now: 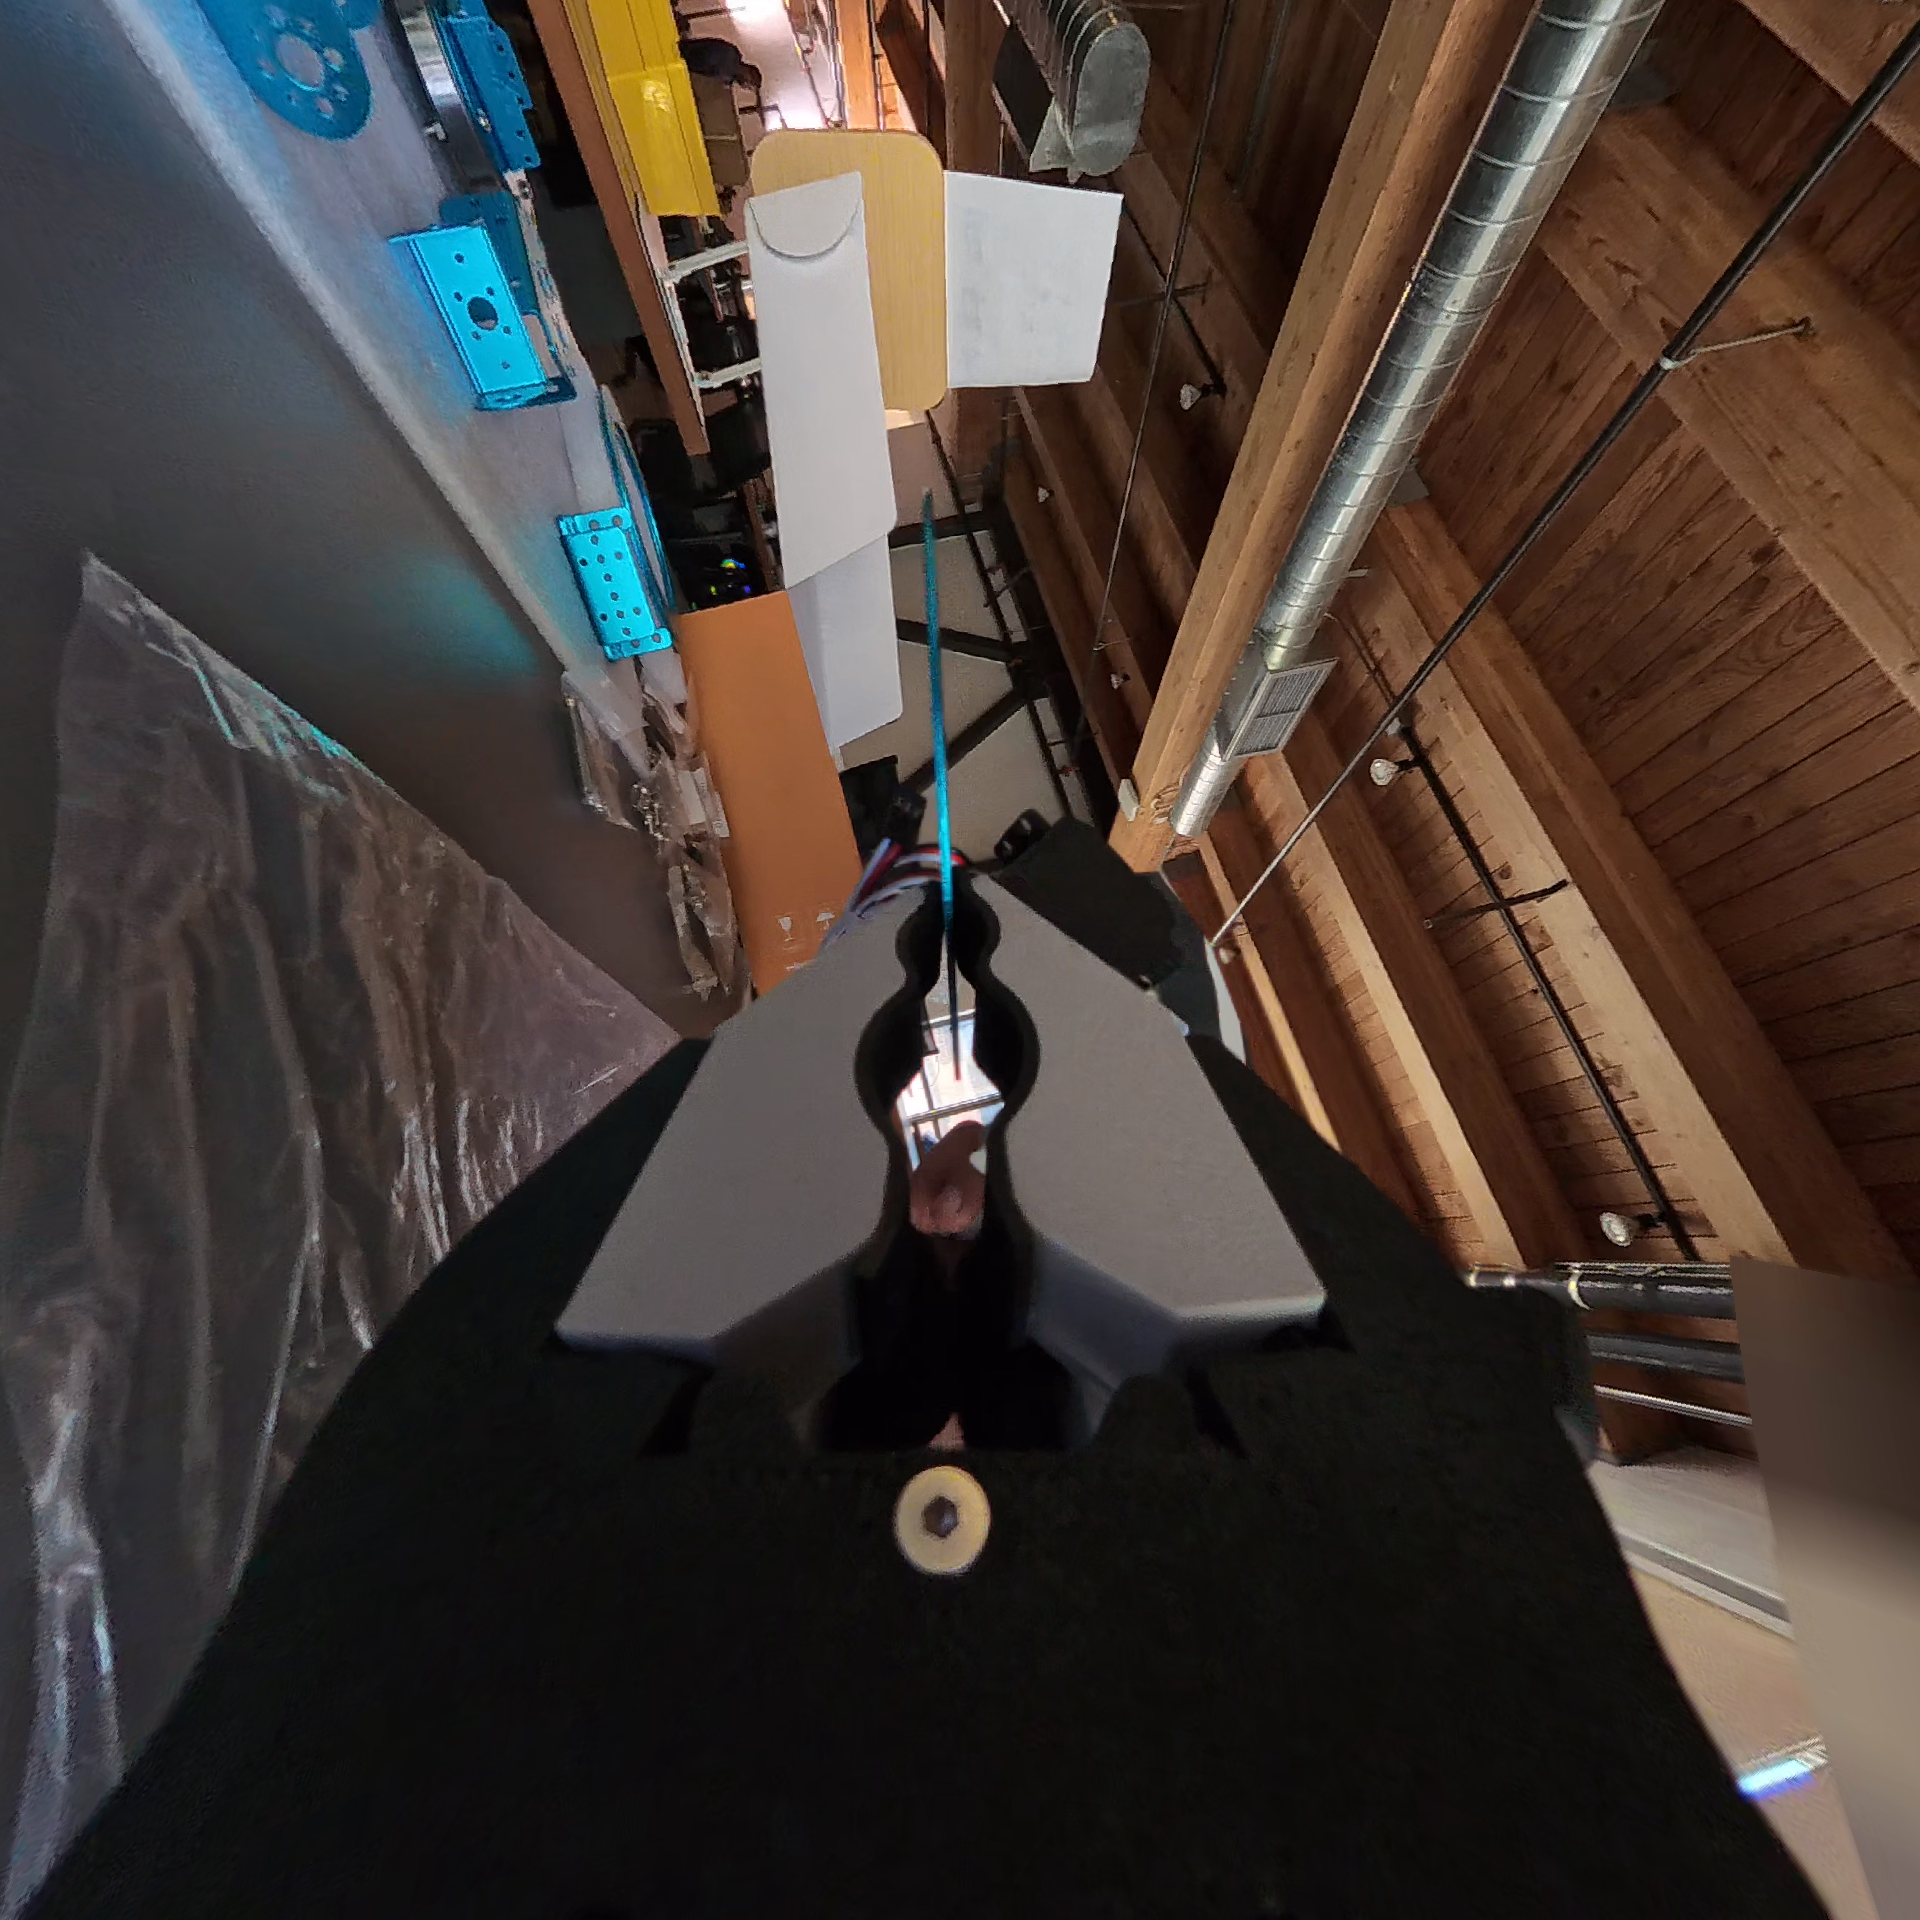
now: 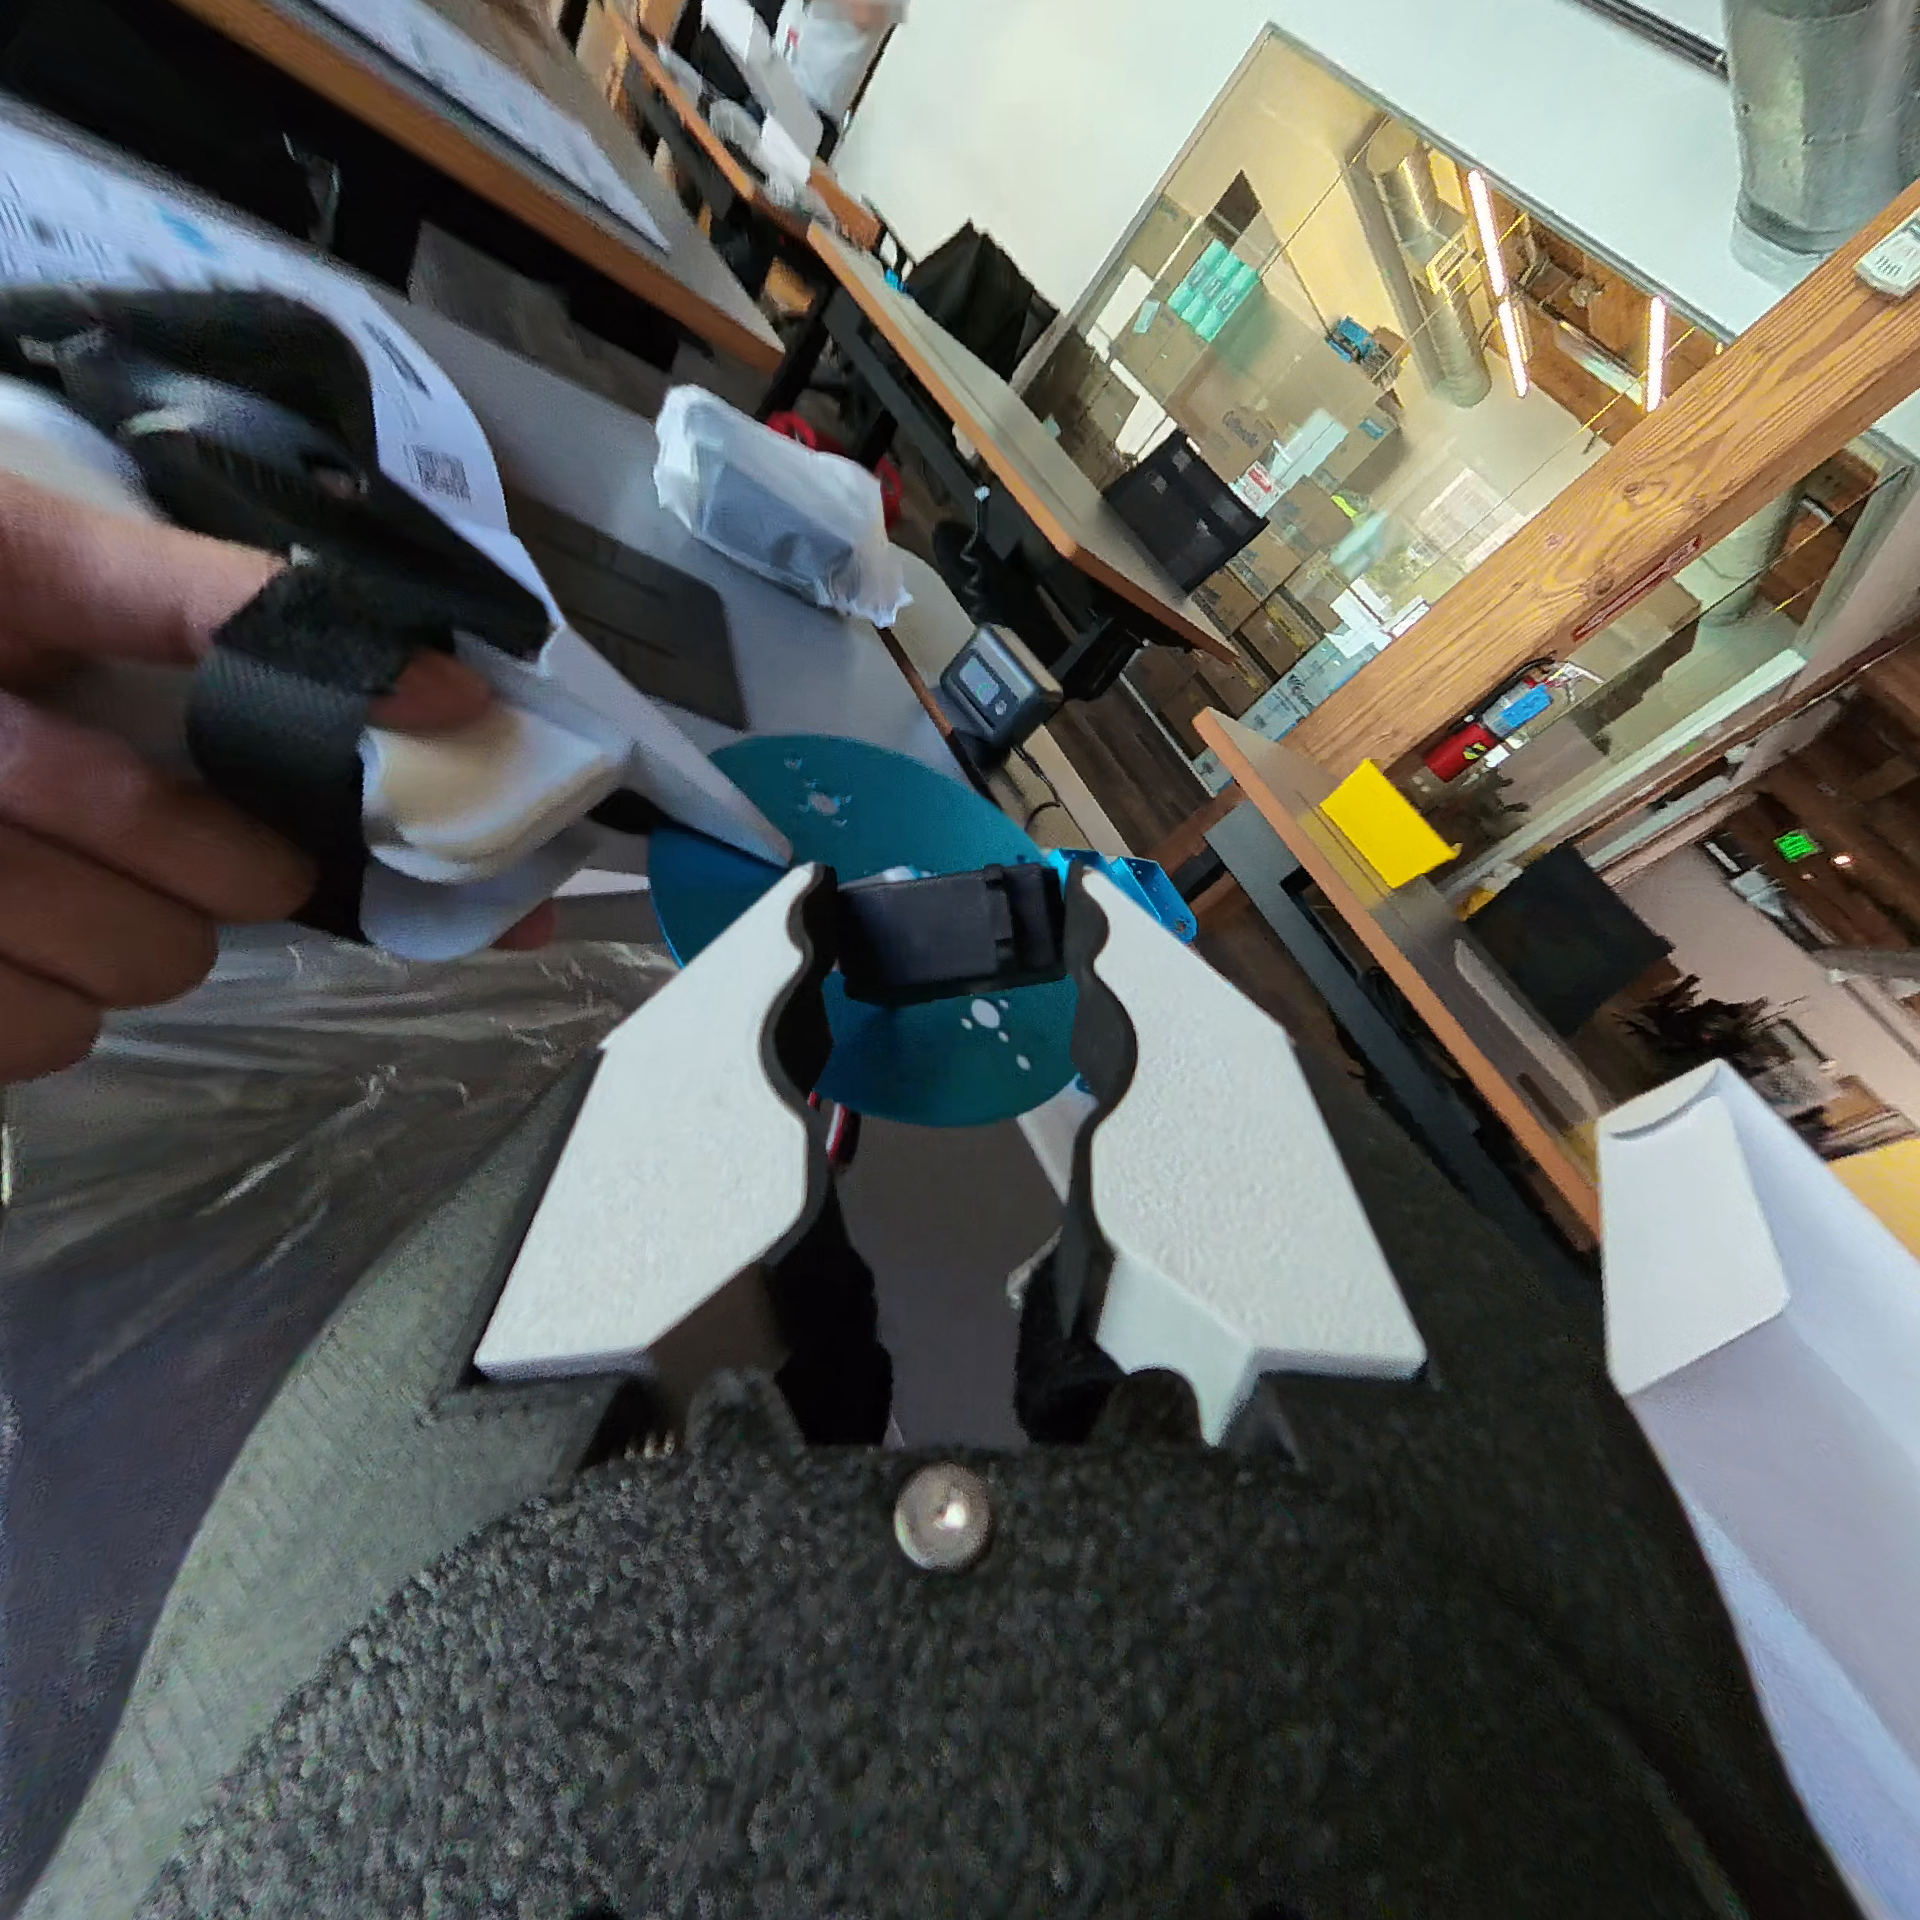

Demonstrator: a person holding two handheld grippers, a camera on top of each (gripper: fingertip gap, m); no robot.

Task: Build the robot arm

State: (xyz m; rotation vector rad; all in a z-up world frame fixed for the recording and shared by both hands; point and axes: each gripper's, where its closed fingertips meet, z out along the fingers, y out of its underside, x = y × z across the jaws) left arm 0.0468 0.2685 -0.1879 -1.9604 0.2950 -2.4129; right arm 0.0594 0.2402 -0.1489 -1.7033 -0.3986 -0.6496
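My left gripper (image 1: 951,920) is shut on the rim of a thin blue round metal disc (image 1: 938,707), seen edge-on and held up in the air. In the right wrist view, the disc (image 2: 935,1049) shows its flat face with small holes. A black servo motor (image 2: 945,935) sits against that face. My right gripper (image 2: 948,904) is shut on the servo, one white finger on each side. The left gripper (image 2: 748,831) comes in from the left, held by a person's hand (image 2: 104,790), and pinches the disc's edge. A blue bracket (image 2: 1138,883) pokes out behind the right finger. Red and white wires (image 1: 883,873) show by the servo.
Several blue metal brackets (image 1: 483,312) and a blue disc (image 1: 301,68) lie on the grey table (image 1: 208,416). There is a crumpled clear plastic bag (image 1: 208,987), an orange box (image 1: 764,790), a plastic-wrapped black block (image 2: 779,509) and a small black device (image 2: 997,686). A white folded panel (image 2: 1714,1299) stands at the right. The left gripper's tips are roughly 5 centimetres from the right gripper's.
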